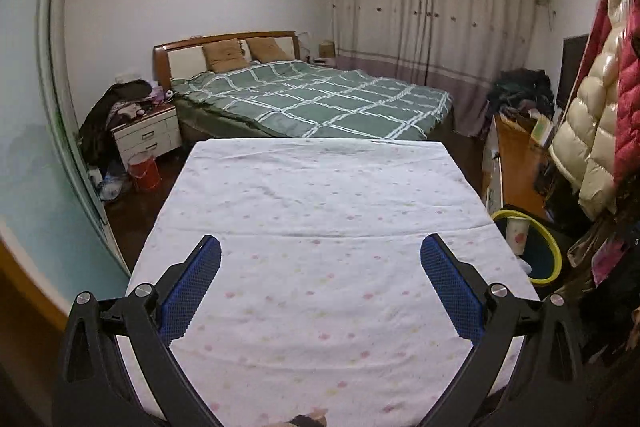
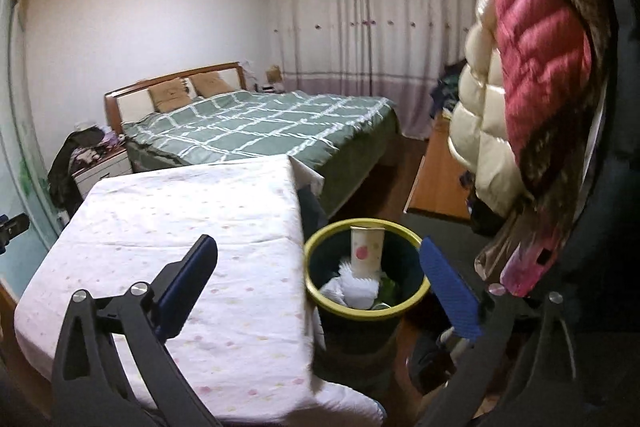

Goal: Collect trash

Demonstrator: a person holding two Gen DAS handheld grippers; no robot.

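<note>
The left gripper (image 1: 320,267) hangs above the near half of the table (image 1: 312,195), its blue-padded jaws spread wide with nothing between them. The table wears a white cloth dotted in pale pink and yellow.

The trash bin (image 2: 366,311), dark with a yellow-green rim, stands on the floor just beside the table's right edge. Inside it a paper cup (image 2: 367,247) with a pink spot stands upright against the far wall, and crumpled white paper (image 2: 352,287) lies beneath it, with a scrap of something green beside that. In the left wrist view the same bin (image 1: 554,251) shows past the table's right edge, the cup (image 1: 517,237) leaning inside.

The right gripper (image 2: 318,259) is also splayed wide and carries nothing; its left finger is over the table's right part, its right finger beyond the bin's right rim, so the bin's mouth sits between them in the view.

Beyond the table's far edge lies a bed (image 1: 316,99) with a green checked cover. Puffy jackets (image 2: 532,79), cream and pink, hang to the right of the bin.
</note>
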